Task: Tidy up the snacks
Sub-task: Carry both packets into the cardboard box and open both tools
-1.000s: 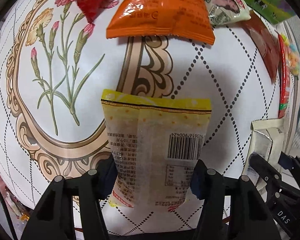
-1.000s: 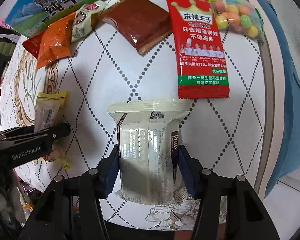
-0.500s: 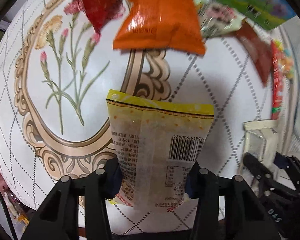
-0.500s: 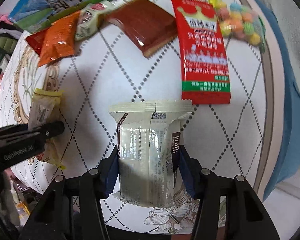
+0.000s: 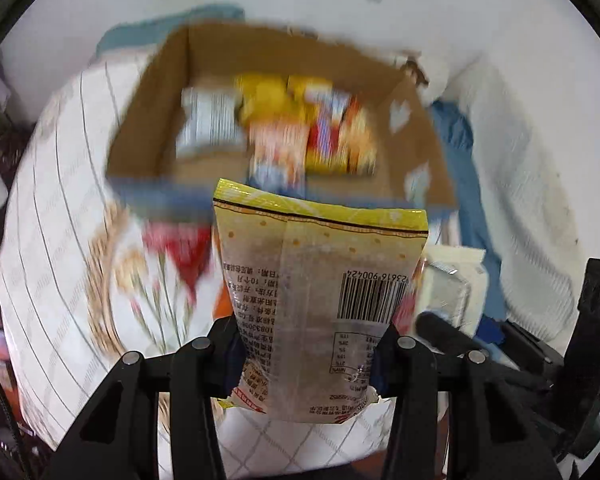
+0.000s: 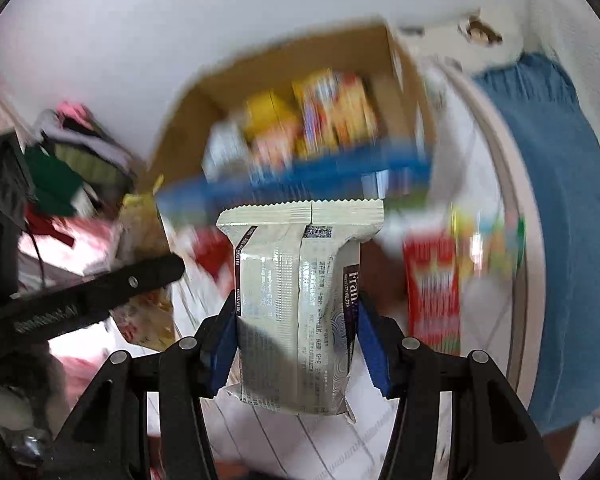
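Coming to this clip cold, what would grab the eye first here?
Each gripper holds a packet up before its camera: the left gripper clamps a yellow-topped snack packet, the right gripper a cream wrapper. Behind both, blurred, an open cardboard box already holds colourful snacks.

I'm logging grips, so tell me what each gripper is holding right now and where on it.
Left gripper: yellow-topped packet, pinched across its lower sides. Right gripper: cream packet, also by its lower sides.
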Demonstrator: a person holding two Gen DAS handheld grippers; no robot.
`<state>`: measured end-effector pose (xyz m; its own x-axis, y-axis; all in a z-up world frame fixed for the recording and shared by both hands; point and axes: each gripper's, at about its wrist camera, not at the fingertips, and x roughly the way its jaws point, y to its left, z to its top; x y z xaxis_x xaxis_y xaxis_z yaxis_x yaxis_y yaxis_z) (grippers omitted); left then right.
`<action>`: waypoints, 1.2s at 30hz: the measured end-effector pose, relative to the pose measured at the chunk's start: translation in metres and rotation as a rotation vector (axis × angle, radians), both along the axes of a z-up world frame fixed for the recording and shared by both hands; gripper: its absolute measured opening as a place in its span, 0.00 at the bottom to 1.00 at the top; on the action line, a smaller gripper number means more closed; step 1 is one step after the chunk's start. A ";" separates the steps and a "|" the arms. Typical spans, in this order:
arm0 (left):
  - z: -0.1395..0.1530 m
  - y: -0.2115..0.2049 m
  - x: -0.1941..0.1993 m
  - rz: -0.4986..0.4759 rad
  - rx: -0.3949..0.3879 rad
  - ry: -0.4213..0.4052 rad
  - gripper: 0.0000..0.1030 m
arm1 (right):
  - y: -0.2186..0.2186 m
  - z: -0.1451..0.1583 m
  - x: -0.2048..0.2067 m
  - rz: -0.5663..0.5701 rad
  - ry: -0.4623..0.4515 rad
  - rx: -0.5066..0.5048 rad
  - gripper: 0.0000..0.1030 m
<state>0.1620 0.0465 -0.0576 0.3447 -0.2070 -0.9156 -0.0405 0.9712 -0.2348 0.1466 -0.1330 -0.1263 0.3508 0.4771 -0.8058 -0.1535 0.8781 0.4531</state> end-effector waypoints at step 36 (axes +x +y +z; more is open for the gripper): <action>-0.075 0.063 0.141 0.130 0.147 0.169 0.92 | 0.041 -0.051 0.177 0.015 0.110 -0.296 0.98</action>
